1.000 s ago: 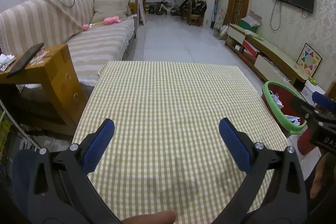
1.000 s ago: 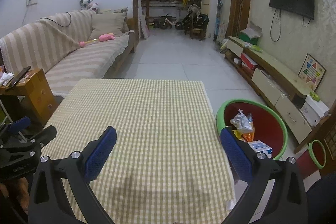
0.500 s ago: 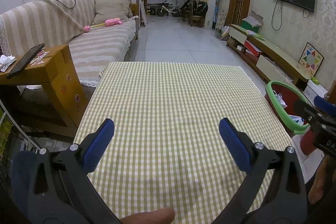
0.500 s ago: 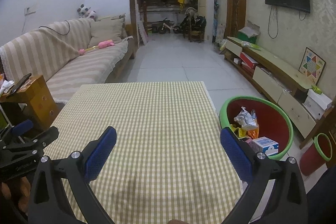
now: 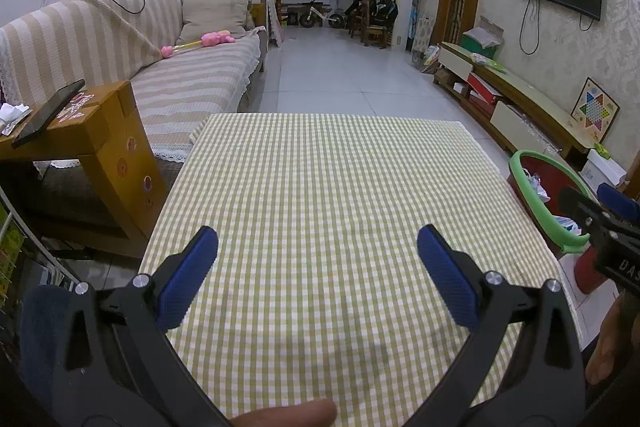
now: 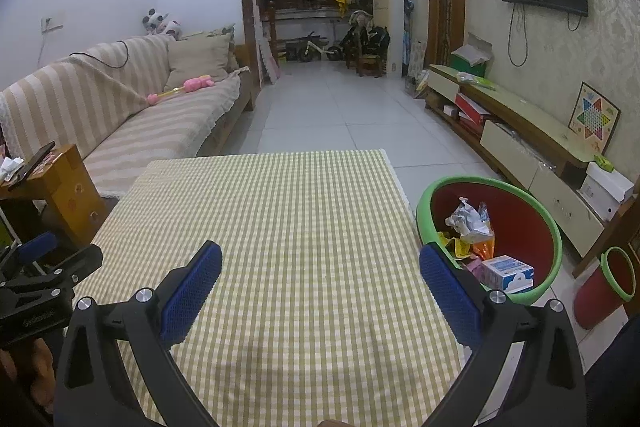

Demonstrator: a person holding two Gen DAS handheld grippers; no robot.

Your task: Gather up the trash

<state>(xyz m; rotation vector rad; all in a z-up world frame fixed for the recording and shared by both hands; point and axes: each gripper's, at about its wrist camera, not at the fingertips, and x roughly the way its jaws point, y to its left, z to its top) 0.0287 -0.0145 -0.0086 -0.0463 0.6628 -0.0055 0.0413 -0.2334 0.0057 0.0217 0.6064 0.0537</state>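
A red bin with a green rim (image 6: 556, 243) stands on the floor right of the table and holds wrappers (image 6: 468, 223) and a small blue and white carton (image 6: 508, 273). In the left wrist view the same bin (image 5: 536, 195) shows at the right edge. My left gripper (image 5: 318, 239) hangs open over the near part of the green checked tablecloth (image 5: 324, 187), nothing between its blue pads. My right gripper (image 6: 320, 259) is open too, above the cloth (image 6: 280, 211), its right fingertip in front of the bin's rim. No trash shows on the cloth.
A striped sofa (image 5: 120, 39) with a pink toy (image 5: 214, 39) runs along the left. A wooden side table (image 5: 100, 131) with a phone stands by the near left corner. A TV bench (image 6: 520, 135) lines the right wall. A smaller red bin (image 6: 604, 287) sits far right.
Both wrist views have tilted upward a little, so more of the room and less of the near cloth shows. Both grippers stay open and empty.
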